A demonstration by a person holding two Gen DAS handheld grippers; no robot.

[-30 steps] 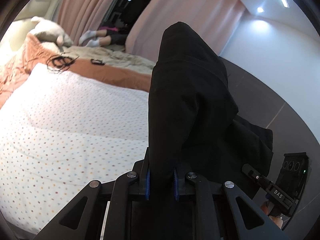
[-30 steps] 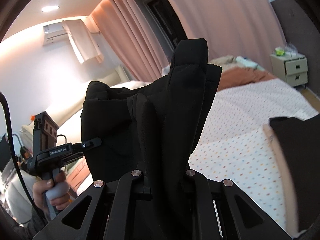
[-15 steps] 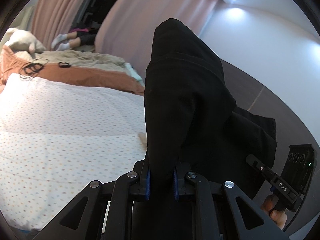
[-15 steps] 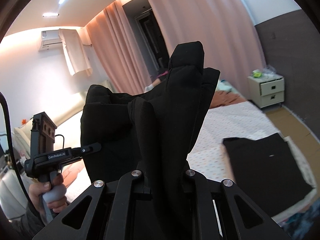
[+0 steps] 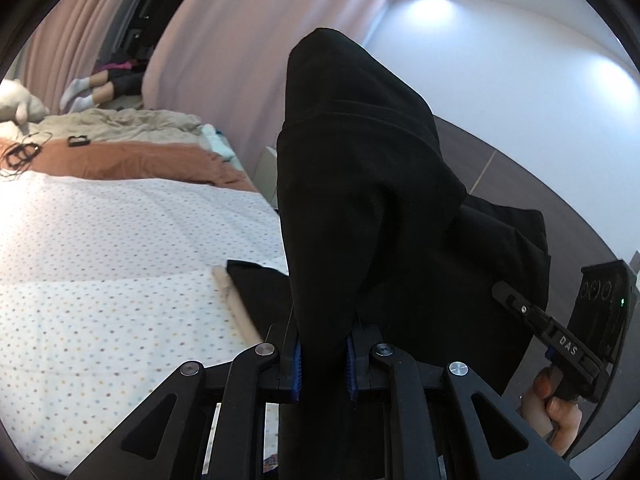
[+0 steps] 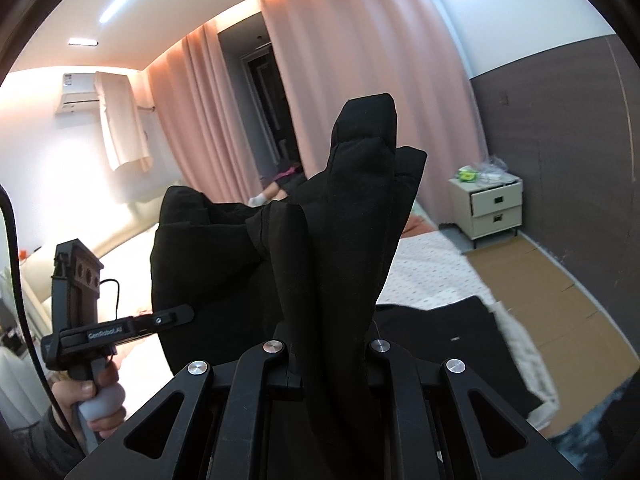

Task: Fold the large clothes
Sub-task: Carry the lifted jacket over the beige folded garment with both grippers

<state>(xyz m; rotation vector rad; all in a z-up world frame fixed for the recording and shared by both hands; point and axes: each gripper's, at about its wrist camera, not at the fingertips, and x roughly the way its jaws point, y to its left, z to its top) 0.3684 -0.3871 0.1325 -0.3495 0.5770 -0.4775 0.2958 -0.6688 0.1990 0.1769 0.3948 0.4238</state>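
Since the earlier frame, a folded black cloth (image 6: 452, 344) came into view on the dotted bed (image 5: 120, 240). Left tool (image 5: 322, 364) and right tool (image 6: 328, 364) both stay clamped on the soft, bunched black garment (image 5: 360, 200).

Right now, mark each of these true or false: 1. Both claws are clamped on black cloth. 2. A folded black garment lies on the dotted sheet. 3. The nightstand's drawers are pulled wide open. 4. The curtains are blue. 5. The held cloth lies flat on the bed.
1. True: the left claw and the right claw each pinch the black cloth.
2. True: a folded black garment lies on the dotted sheet.
3. False: the nightstand has its drawers shut.
4. False: the curtains are pink.
5. False: the cloth hangs bunched between the claws, above the bed.
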